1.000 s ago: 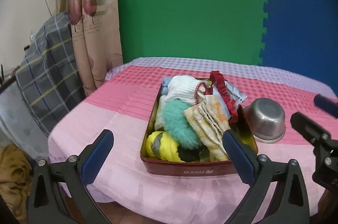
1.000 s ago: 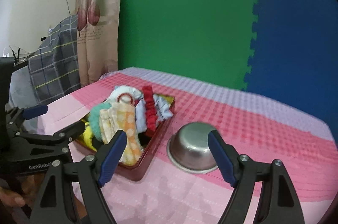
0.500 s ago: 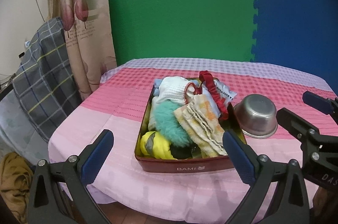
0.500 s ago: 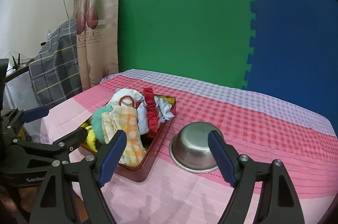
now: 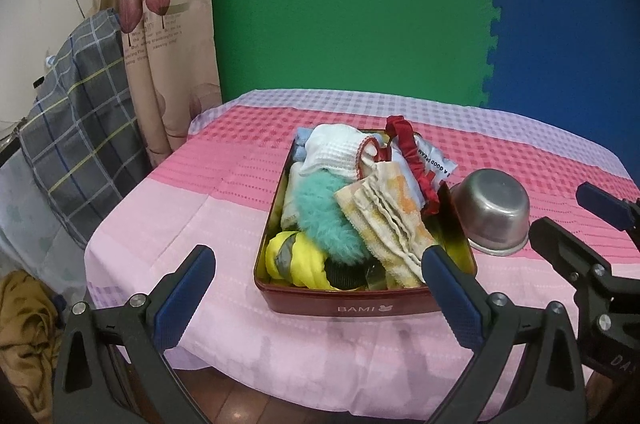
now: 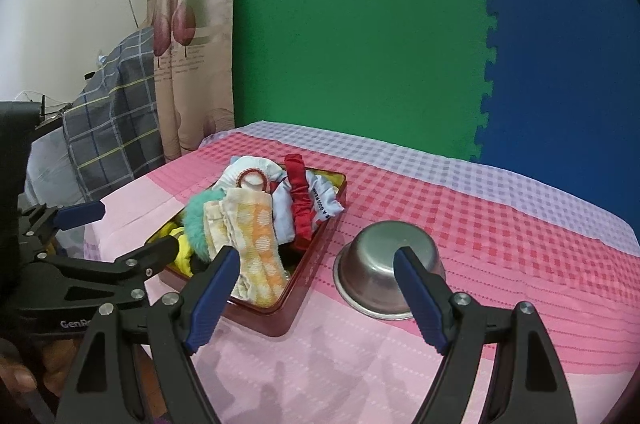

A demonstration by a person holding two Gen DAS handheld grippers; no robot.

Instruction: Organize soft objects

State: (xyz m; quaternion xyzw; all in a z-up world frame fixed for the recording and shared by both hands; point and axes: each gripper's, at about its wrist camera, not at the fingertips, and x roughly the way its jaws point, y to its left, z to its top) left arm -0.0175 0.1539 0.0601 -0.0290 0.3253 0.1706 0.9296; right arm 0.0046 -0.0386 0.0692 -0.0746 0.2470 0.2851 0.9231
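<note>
A red tin on the pink cloth holds a heap of soft things: a teal fluffy piece, a yellow-orange towel, a white sock, a red scrunchie and a yellow item. My left gripper hovers open just before the tin's near wall, nothing between its fingers. My right gripper is open too, near the table's front edge, between the tin and a steel bowl.
The bowl lies upside down right of the tin. A round table carries a pink and lilac checked cloth. A chair with a grey plaid cloth and a curtain stand at the left. Green and blue foam mats line the wall behind.
In both views the tin and bowl sit slightly farther off and lower than a second ago, as the left gripper drew back a little. Both grippers stay open and empty.
</note>
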